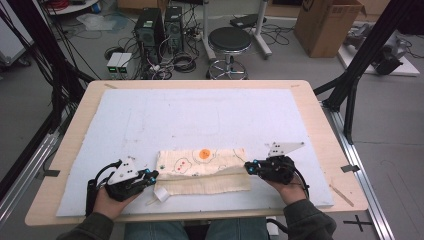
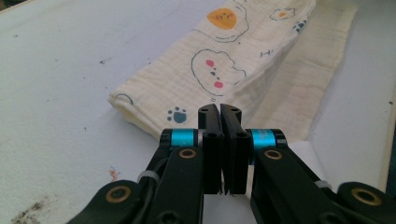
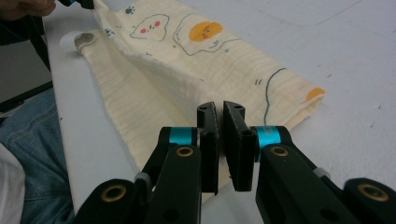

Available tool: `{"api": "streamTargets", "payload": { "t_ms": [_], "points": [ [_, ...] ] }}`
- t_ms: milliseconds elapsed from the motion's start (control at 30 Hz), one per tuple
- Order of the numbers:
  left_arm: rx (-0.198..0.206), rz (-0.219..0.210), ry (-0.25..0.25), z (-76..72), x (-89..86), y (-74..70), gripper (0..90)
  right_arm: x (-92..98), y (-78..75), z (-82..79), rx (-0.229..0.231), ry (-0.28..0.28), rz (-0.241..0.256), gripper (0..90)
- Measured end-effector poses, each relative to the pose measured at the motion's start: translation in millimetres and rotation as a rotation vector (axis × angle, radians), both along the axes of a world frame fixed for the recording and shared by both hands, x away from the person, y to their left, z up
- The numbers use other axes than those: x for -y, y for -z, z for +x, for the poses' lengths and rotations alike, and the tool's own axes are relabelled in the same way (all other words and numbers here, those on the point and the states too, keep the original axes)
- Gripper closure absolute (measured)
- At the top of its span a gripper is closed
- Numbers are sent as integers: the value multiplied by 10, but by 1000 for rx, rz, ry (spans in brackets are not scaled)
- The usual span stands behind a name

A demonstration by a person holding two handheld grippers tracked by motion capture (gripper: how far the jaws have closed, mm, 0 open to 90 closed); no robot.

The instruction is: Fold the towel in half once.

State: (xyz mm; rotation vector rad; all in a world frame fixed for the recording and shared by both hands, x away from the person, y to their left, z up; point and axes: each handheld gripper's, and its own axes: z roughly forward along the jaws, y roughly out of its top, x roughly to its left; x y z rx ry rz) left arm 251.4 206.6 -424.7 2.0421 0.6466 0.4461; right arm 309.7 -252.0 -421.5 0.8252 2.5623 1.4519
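A cream cloth (image 1: 205, 165) printed with cartoon shapes and an orange face lies folded in a long strip near the table's front edge. My left gripper (image 1: 154, 175) is at its left end, its jaws closed on the upper layer's corner (image 2: 219, 109). My right gripper (image 1: 247, 167) is at its right end, its jaws (image 3: 219, 106) pinching the same layer's edge. Between the two, the upper layer (image 3: 140, 60) stands up in a ridge above the plain lower layer (image 3: 126, 107). The left gripper (image 3: 79, 3) shows far off at the cloth's other corner.
The cloth rests on a white foam mat (image 1: 200, 110) covering a wooden table (image 1: 327, 130). A small white tag (image 1: 161, 195) sticks out at the cloth's front left corner. Beyond the table stand a black stool (image 1: 229, 42), computer towers (image 1: 150, 27) and a cardboard box (image 1: 325, 25).
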Motion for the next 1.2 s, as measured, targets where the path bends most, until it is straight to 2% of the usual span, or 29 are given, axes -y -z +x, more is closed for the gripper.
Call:
{"api": "streamTargets", "payload": {
  "t_ms": [400, 533, 600, 667, 833, 933, 1000, 1133, 1200],
  "points": [
    [-14, 3, 37, -77, -21, 15, 858, -11, 51, -89, -23, -29, -25, 826],
    [-11, -34, 75, -113, -25, -22, 730, 16, 48, -118, -36, -39, -7, 760],
    [-6, -70, 69, -118, -32, -51, 698, 47, 26, -149, -30, -48, 12, 732],
    [-9, -86, 60, -81, -26, -61, 694, 69, -5, -174, -16, -50, 38, 727],
    [-57, -42, 67, 49, 95, 14, 728, -26, 13, -131, -36, -76, 19, 715],
    [-71, -1, 79, 67, 133, 59, 740, -106, 59, -107, -56, -117, -16, 710],
    [-83, 16, 84, 65, 130, 90, 749, -126, 86, -106, -64, -140, -38, 719],
    [-119, 45, 80, 71, 91, 156, 758, -118, 170, -117, -97, -151, -88, 756],
    [-129, 62, 80, 65, 77, 179, 757, -118, 187, -133, -98, -154, -107, 759]
  ]
}}
